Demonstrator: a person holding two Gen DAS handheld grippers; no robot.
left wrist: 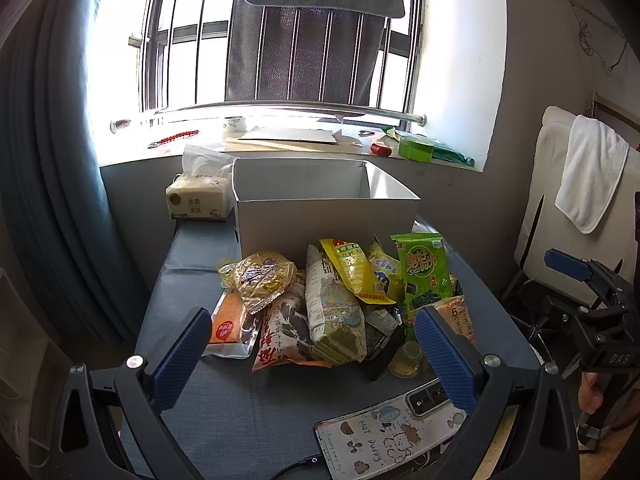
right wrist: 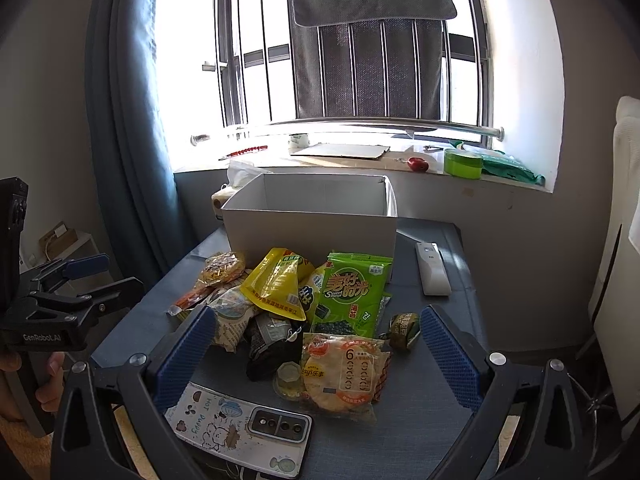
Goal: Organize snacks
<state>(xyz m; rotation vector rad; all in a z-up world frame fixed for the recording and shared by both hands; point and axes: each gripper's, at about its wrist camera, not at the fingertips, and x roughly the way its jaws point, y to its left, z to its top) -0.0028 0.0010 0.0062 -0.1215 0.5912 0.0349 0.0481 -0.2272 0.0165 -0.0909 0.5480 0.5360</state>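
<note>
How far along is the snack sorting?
Barely started. Done: nothing visible; what shows of the box interior is bare. In hand: nothing; left gripper and right gripper are open, hovering. Left: the snack pile on the table.

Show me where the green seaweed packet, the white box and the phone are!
green seaweed packet [right wrist: 352, 292], right wrist view, on its front label.
white box [right wrist: 312, 232], right wrist view, on its front wall.
phone [right wrist: 240, 428], right wrist view, on its cartoon case.

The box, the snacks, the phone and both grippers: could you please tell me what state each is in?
Box: open-topped, upright.
Snacks: piled before it.
Phone: face down, cable plugged in.
Left gripper: open, holding nothing.
Right gripper: open, holding nothing.
</note>
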